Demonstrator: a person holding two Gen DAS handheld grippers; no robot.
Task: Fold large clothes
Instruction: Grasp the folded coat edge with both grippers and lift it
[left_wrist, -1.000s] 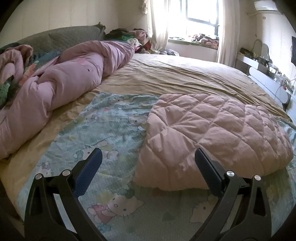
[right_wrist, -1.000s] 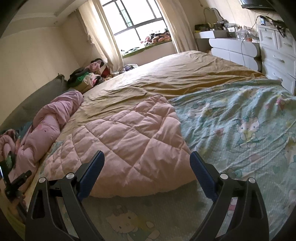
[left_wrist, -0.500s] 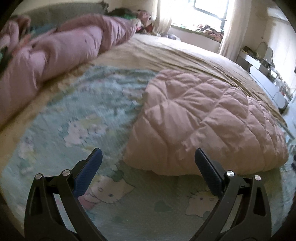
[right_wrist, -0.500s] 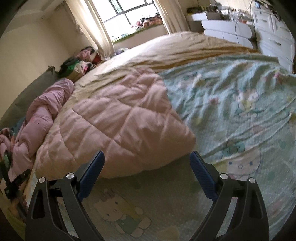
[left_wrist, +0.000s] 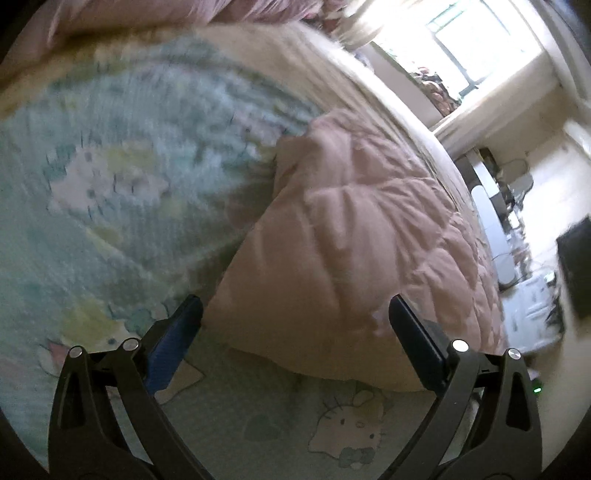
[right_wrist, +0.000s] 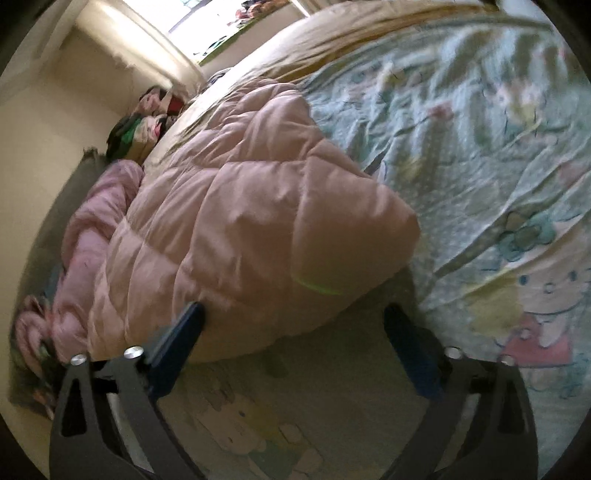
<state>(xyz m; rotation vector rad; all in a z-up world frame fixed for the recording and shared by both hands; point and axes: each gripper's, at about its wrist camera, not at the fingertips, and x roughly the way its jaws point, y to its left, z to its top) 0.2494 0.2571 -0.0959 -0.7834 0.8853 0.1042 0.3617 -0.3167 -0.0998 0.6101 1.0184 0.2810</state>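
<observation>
The left gripper (left_wrist: 295, 314) and right gripper (right_wrist: 293, 321) are both spread wide, holding nothing. Each frames a near corner of the pink quilted coat (left_wrist: 351, 240) on the patterned sheet (left_wrist: 110, 184).

Daylight enters through a window (left_wrist: 484, 44) that is blown out to near white in the left wrist view, and again in the right wrist view (right_wrist: 207, 26), where glare washes the wall beside it. Both frames are tilted and smeared by motion blur — the cartoon-print sheet (left_wrist: 122, 177) is streaked and its figures are soft. The pink quilted coat (right_wrist: 258, 206) casts a dim shadow along its near edge. Fisheye curvature bends the bed toward dark, vignetted corners — a faint green flare crosses the coat in the right wrist view.
</observation>
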